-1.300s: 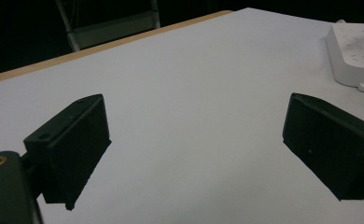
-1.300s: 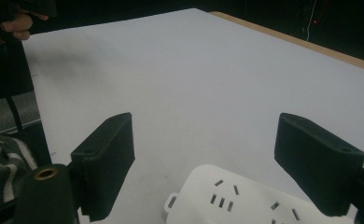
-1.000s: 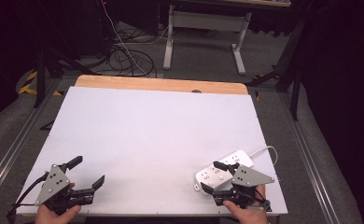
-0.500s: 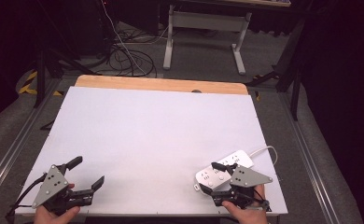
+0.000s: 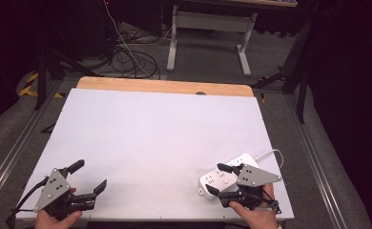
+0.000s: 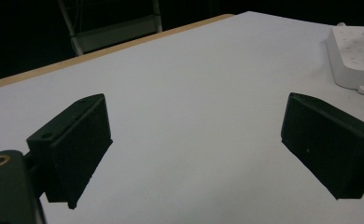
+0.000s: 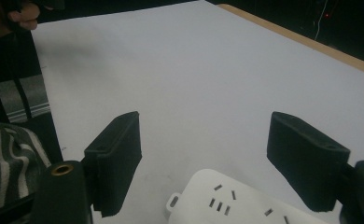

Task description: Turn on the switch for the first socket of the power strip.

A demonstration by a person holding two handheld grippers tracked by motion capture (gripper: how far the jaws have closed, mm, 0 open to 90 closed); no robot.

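The black fingers of the left gripper stand wide apart in the high view, with bare table between them, near the front left corner of the white rectangular table top. A hand grips it from the bottom edge. At the front right, the right gripper is also spread open, its two fingers reaching over the near end of a white plastic power strip that lies flat on the table; whether they touch it cannot be told. A white cord curls away from the strip's far end toward the right edge. A second hand holds this gripper. A strip of light wooden edge runs along the far side of the table.

In the left gripper view, the left gripper has its two black pads well separated over plain white surface, and the power strip lies well off at the upper right.

In the right gripper view, the right gripper is open, and the power strip, its socket slots showing, sits low between and below the pads, apart from both.
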